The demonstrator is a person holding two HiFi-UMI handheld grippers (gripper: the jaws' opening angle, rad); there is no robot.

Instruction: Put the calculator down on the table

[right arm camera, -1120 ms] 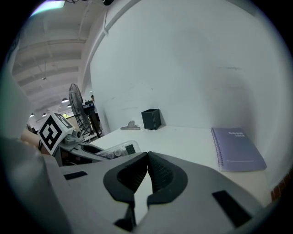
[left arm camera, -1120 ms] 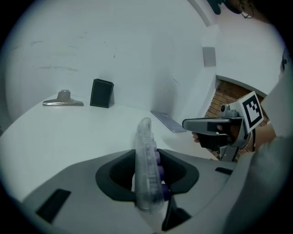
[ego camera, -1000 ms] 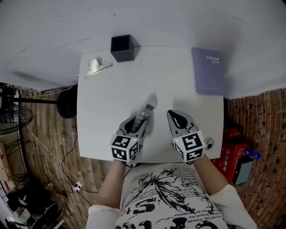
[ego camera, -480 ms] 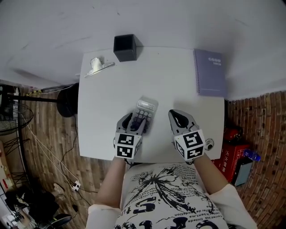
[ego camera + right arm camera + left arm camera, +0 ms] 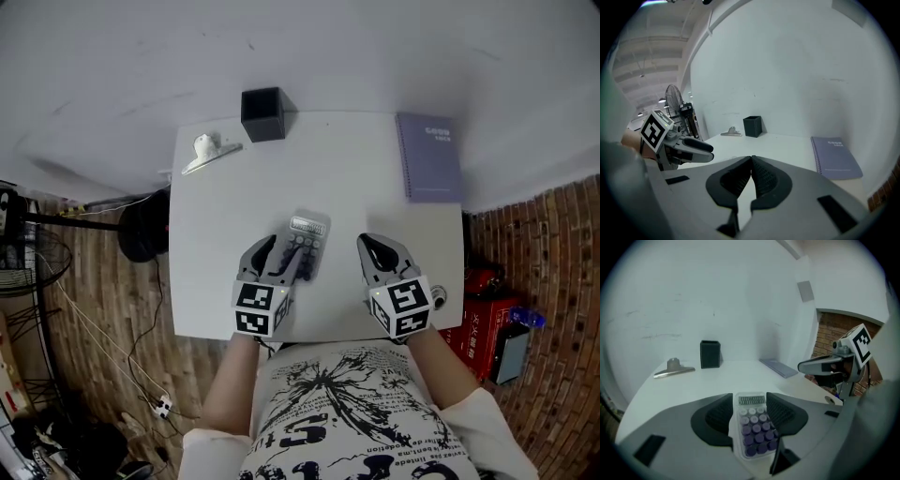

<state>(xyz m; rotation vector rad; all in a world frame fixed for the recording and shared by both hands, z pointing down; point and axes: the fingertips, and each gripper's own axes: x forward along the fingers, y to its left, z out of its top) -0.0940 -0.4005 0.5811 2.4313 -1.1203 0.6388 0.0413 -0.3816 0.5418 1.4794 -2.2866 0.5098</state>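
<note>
- Calculator is flat on the table, keys up, screen end pointing away from us, toward the near edge around the middle.
- Our left gripper has its fingers spread wide. The calculator sits between them, but the pads aren't squeezing it.
- Our right gripper is just right of the calculator with its fingers pressed together, tips touching, nothing pinched.
- Only container we see is the black box at the far edge, standing upright with its top open. It's all dark inside, so we can't tell what's in it.
- A metal clip lies left of the box, near the far left corner.
- A purple notebook lies closed in the far right corner, well apart from everything else.
</note>
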